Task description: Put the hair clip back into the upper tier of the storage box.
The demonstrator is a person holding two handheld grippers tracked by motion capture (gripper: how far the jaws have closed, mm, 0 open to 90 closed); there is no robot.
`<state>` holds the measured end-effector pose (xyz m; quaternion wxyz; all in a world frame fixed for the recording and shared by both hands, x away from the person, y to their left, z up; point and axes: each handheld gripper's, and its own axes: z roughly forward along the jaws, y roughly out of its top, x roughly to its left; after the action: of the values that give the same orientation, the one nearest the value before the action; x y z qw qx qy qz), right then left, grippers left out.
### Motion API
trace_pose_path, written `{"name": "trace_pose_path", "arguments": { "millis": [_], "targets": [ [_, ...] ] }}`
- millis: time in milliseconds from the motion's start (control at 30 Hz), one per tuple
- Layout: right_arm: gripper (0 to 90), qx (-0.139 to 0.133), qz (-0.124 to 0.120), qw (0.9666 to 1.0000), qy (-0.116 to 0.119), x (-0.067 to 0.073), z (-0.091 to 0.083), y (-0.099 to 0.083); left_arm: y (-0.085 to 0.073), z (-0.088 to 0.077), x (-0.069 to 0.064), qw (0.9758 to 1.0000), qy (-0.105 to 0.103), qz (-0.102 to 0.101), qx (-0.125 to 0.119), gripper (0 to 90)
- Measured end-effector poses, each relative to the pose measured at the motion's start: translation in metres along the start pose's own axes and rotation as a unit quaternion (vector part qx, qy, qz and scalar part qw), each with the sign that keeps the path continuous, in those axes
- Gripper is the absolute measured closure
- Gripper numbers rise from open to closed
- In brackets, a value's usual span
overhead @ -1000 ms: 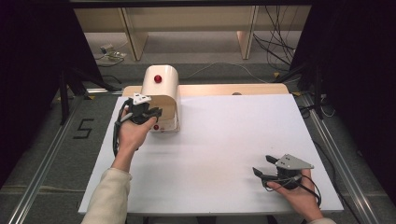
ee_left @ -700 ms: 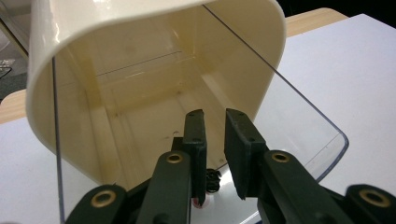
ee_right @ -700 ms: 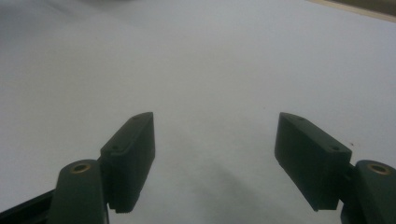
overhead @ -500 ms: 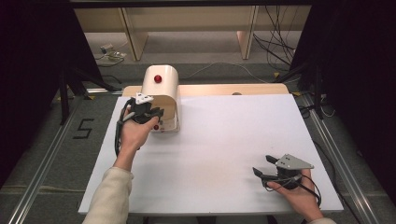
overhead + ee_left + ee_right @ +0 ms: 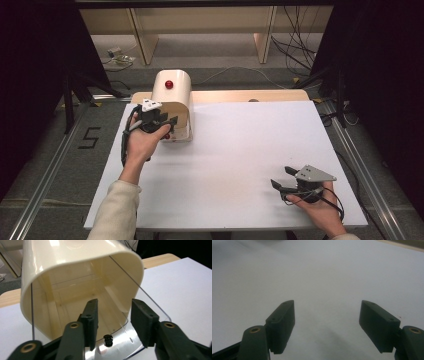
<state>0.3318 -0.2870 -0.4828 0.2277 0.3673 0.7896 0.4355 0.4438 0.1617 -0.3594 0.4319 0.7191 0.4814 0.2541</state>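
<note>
A cream box (image 5: 172,95) with a red knob (image 5: 169,83) on top stands at the back left of the white table (image 5: 240,150). Its clear door (image 5: 140,312) lies folded down in front of the open mouth (image 5: 75,290), with a small black knob (image 5: 108,339) on it. My left gripper (image 5: 172,122) (image 5: 115,302) points into that mouth. Its jaws have just been opening and now stand apart, the black knob low between them and untouched. My right gripper (image 5: 280,176) (image 5: 327,305) rests open at the front right, with bare table between its jaws.
A wooden strip (image 5: 250,95) runs along the table's back edge. Metal rails (image 5: 45,185) lie on the floor at both sides, and a "5" mark (image 5: 90,137) is at the left. Cables (image 5: 300,50) trail at the far right.
The left gripper's jaws stand slightly wider apart than before. Both hands have stayed in place.
</note>
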Motion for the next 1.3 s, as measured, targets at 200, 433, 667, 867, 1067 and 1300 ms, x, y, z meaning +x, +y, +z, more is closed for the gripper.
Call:
{"name": "trace_pose_path", "arguments": {
  "millis": [200, 433, 667, 867, 1067, 1300],
  "targets": [
    [29.7, 0.002, 0.0, 1.0, 0.0, 0.0, 0.0, 0.0, 0.003, -0.01, -0.002, 0.9999, -0.001, -0.006, -0.014, 47.0],
    [29.7, 0.001, 0.0, 1.0, 0.0, 0.0, 0.0, 0.0, 0.003, -0.019, -0.006, 0.9998, -0.007, -0.007, -0.018, 41.2],
    [29.6, 0.002, 0.001, 1.0, 0.0, 0.0, 0.0, 0.0, 0.002, -0.027, -0.007, 0.9997, -0.016, -0.006, -0.017, 38.4],
    [29.3, 0.004, 0.004, 1.0, -0.001, 0.0, 0.001, 0.0, 0.001, -0.034, -0.008, 0.9994, -0.026, -0.009, -0.023, 36.8],
    [28.9, 0.001, 0.004, 1.0, 0.001, -0.002, 0.003, 0.0, 0.0, -0.038, -0.008, 0.9989, -0.034, -0.015, -0.03, 36.5],
    [28.8, 0.001, 0.001, 1.0, 0.0, -0.003, 0.002, 0.001, -0.005, -0.04, -0.007, 0.9991, -0.03, -0.014, -0.027, 36.3]
  ]
}}
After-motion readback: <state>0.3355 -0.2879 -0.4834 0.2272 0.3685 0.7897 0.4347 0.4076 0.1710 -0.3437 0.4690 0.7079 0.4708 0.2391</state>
